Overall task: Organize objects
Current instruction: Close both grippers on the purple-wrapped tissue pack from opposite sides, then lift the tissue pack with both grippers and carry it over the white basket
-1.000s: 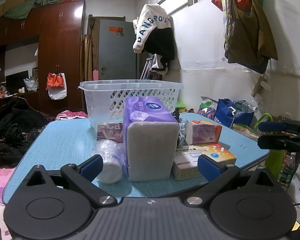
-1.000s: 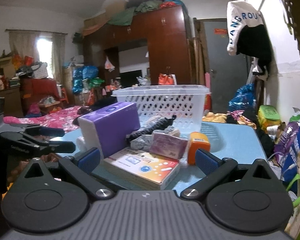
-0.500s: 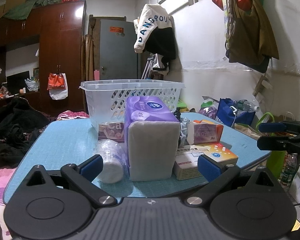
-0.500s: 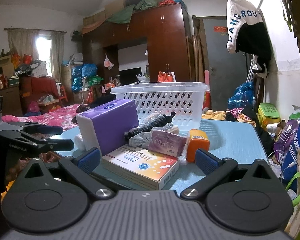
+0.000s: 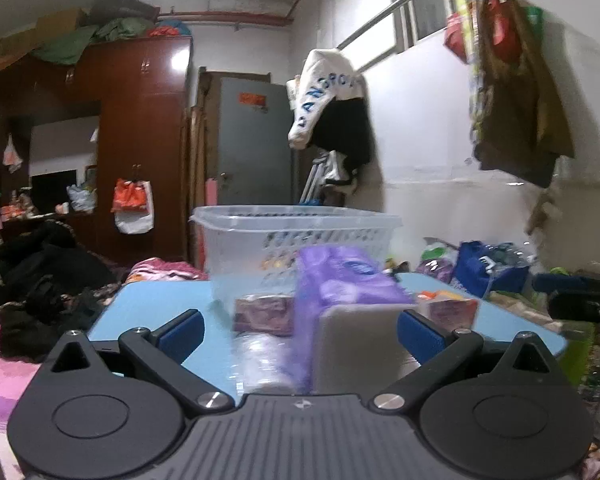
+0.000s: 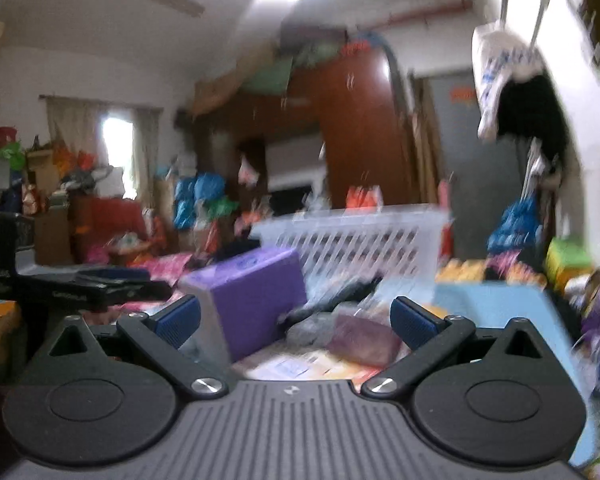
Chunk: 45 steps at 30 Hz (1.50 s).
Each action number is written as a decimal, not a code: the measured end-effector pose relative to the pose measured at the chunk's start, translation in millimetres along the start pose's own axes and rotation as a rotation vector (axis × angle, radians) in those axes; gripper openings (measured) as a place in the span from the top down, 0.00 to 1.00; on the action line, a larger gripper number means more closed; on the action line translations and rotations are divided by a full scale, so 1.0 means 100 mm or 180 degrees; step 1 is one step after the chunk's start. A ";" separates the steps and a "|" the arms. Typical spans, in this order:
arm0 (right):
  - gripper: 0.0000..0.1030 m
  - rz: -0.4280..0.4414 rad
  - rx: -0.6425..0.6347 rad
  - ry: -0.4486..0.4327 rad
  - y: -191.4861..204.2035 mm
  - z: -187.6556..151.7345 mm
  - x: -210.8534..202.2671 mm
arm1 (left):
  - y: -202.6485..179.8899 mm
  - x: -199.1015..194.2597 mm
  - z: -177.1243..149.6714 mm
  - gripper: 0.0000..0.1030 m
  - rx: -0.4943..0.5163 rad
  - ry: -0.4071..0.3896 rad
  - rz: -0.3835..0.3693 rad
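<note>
Left wrist view: a purple tissue pack (image 5: 348, 292) lies on its side on the blue table (image 5: 152, 308), its long axis running away from the camera toward the white basket (image 5: 296, 236), with its pale end face nearest the lens. It sits between the blue pads (image 5: 180, 330) of the left gripper (image 5: 298, 330), whose jaws are spread wide and hold nothing. A clear-wrapped roll (image 5: 260, 360) lies just beside the pack, and a small purple packet (image 5: 264, 314) sits behind it. From the right wrist view, the same pack (image 6: 256, 300) points toward the basket (image 6: 356, 240); the right gripper (image 6: 296, 320) is also spread and empty above a flat printed box (image 6: 300, 364) and a dark bundle (image 6: 332, 300), all blurred. A brown wardrobe (image 5: 140, 140), a grey door (image 5: 252, 140) and hanging clothes (image 5: 332, 116) stand behind the table.
</note>
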State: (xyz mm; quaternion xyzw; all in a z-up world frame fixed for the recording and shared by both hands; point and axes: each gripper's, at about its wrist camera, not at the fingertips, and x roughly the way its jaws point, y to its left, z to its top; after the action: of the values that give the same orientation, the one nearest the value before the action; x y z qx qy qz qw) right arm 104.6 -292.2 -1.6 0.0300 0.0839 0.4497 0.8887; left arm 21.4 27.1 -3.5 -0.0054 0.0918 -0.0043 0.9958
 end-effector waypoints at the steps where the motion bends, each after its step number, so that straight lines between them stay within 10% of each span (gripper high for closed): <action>1: 0.00 0.0073 -0.0050 0.0026 0.04 0.00 0.07 | 0.04 0.01 -0.01 0.00 -0.0012 -0.0021 0.0004; 8: 0.01 0.0354 -0.0348 0.0092 0.23 -0.05 0.45 | 0.29 0.13 -0.06 0.06 -0.0012 -0.0154 -0.0540; 20: 0.46 0.0607 -0.0388 0.0266 0.18 -0.07 0.66 | 0.21 0.32 -0.18 0.31 0.0381 -0.0093 -0.1074; 31: 0.66 0.0726 -0.0529 0.0313 0.16 -0.11 0.60 | 0.39 0.44 -0.20 0.49 0.0170 0.0006 -0.1558; 45: 0.73 0.0612 -0.0723 0.0182 0.30 -0.03 0.55 | 0.20 0.30 -0.12 0.51 0.0230 -0.0123 -0.1360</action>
State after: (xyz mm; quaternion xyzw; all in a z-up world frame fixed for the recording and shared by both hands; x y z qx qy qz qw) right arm 112.3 -230.6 -7.5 -0.0756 0.0545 0.5399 0.8365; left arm 49.1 47.1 -21.6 0.0110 0.0692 -0.2185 0.9733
